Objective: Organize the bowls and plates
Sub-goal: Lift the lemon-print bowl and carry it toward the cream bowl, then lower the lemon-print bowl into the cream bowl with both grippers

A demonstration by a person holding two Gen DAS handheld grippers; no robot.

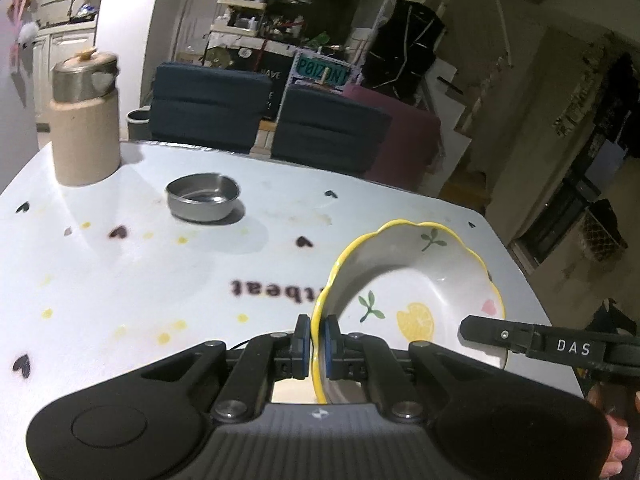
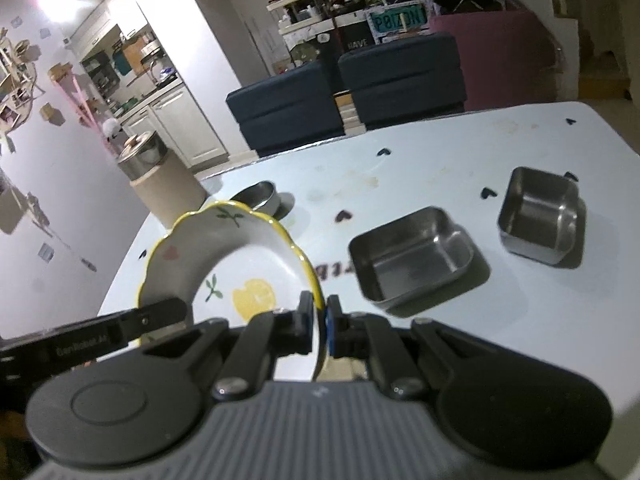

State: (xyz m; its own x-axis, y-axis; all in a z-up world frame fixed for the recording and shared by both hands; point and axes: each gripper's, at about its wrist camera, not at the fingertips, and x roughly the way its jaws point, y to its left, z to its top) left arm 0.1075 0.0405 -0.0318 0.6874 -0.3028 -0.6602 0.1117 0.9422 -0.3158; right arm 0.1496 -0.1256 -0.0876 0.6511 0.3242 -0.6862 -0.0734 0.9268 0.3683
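Observation:
A white bowl with a yellow scalloped rim and lemon print [image 1: 432, 280] [image 2: 248, 268] is carried between both grippers above the table. My left gripper [image 1: 317, 344] is shut on its left rim. My right gripper [image 2: 320, 320] is shut on the opposite rim, and its finger shows at the right of the left wrist view. A round steel bowl [image 1: 202, 197] [image 2: 258, 196] sits farther back on the table. Two rectangular steel trays, one shallow [image 2: 414, 254] and one deeper [image 2: 540, 216], rest to the right.
A beige canister with a steel lid [image 1: 86, 120] [image 2: 160, 176] stands at the table's far left corner. The white table [image 1: 120, 280] has heart prints and lettering. Dark blue chairs [image 1: 208, 104] and a maroon chair stand beyond the far edge.

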